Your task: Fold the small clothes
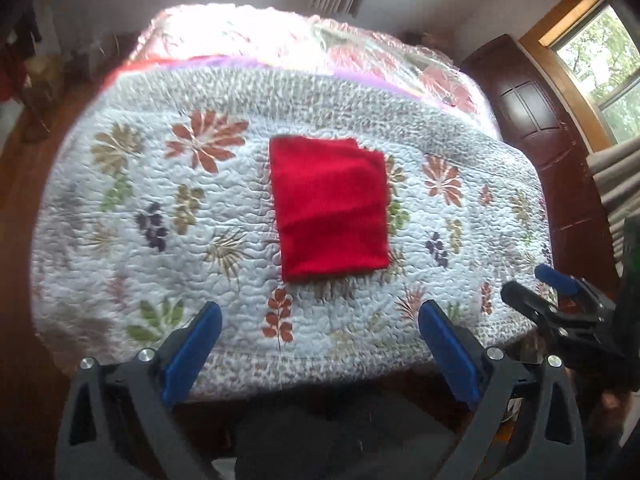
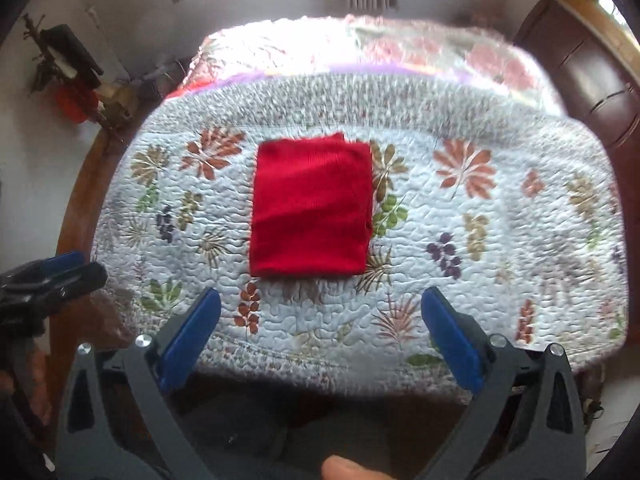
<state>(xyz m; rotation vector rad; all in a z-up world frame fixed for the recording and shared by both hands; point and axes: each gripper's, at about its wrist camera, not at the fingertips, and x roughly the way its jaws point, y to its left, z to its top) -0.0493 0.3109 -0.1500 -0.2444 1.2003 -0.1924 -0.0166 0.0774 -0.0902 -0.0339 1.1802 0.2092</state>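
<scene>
Right wrist: one folded red garment [image 2: 310,204] on quilt [image 2: 480,220]; two hand-held grippers [image 2: 320,312] [image 1: 320,322] released, empty.

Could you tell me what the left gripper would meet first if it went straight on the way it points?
Probably the quilt just short of the red cloth; the left gripper is open and aimed at it, though depth is unclear.

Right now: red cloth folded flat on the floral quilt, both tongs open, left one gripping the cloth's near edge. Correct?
Not quite. The left tongs grip nothing: the left wrist view shows them open and empty, short of the red cloth, with bare floral quilt between. The rest holds: the cloth lies folded flat and the right tongs are open too.
</scene>
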